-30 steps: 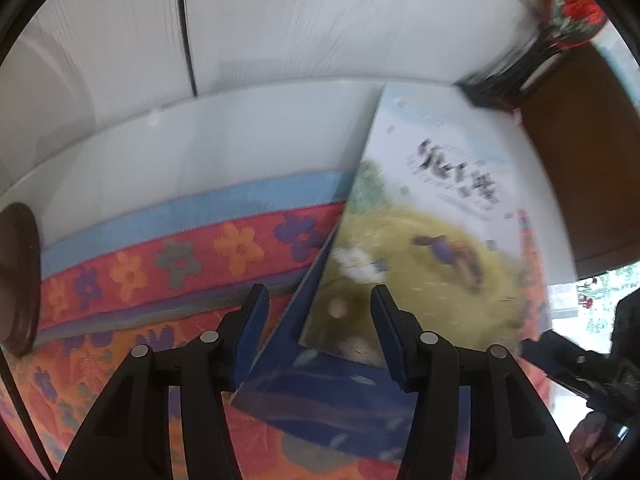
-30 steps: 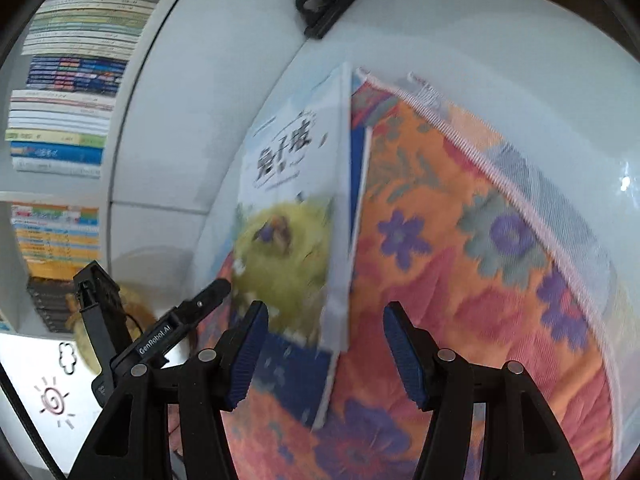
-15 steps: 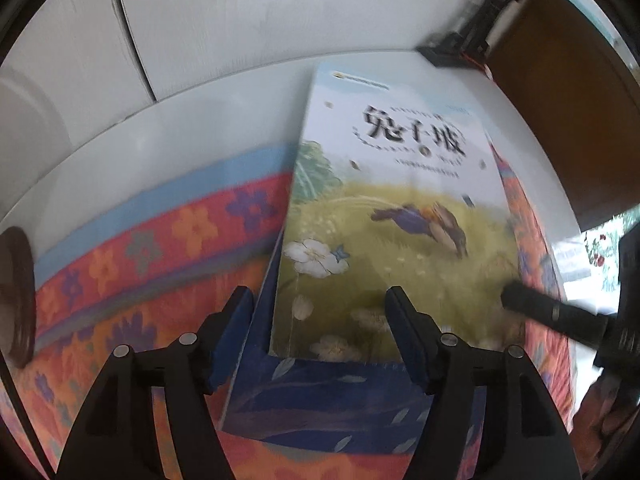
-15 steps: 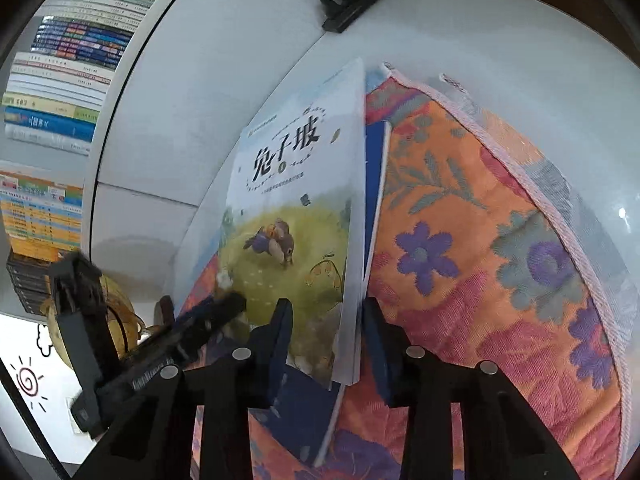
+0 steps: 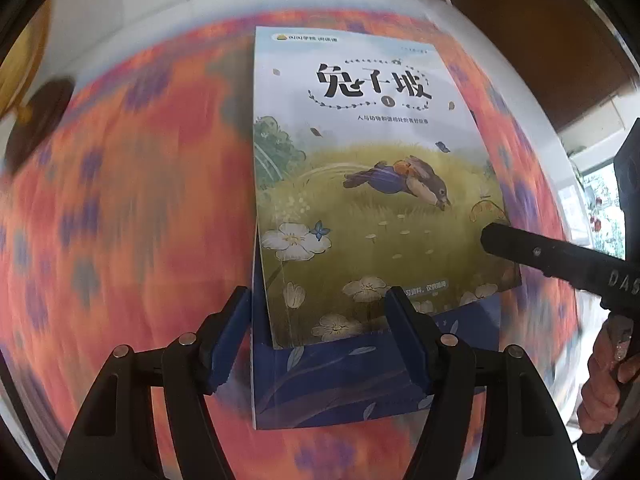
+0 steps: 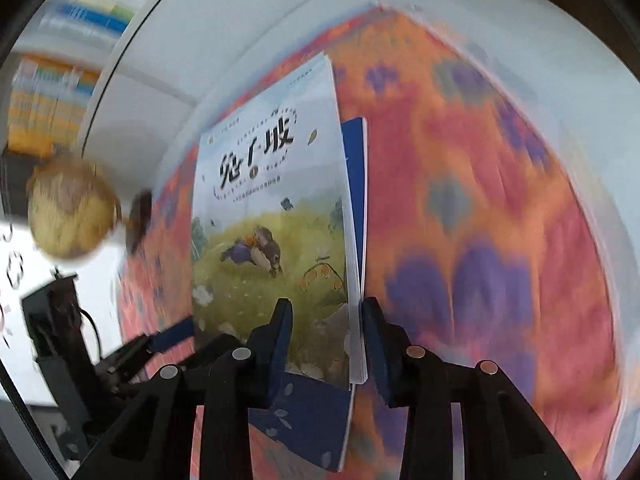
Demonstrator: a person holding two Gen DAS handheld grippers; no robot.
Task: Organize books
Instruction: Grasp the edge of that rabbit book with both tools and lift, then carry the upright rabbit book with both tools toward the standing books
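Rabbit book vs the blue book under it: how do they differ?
The rabbit book lies on top, cover fully visible; the blue book lies underneath, showing only along its near and side edges. The rabbit book's cover is pale sky and yellow-green meadow with a black title; the blue book's is dark blue with pale leaves, no title visible. Both lie flat, stacked on the flowered cloth.

left gripper (image 5: 316,336): angled steeply down, jaws apart | right gripper (image 6: 326,344): jaws narrowed
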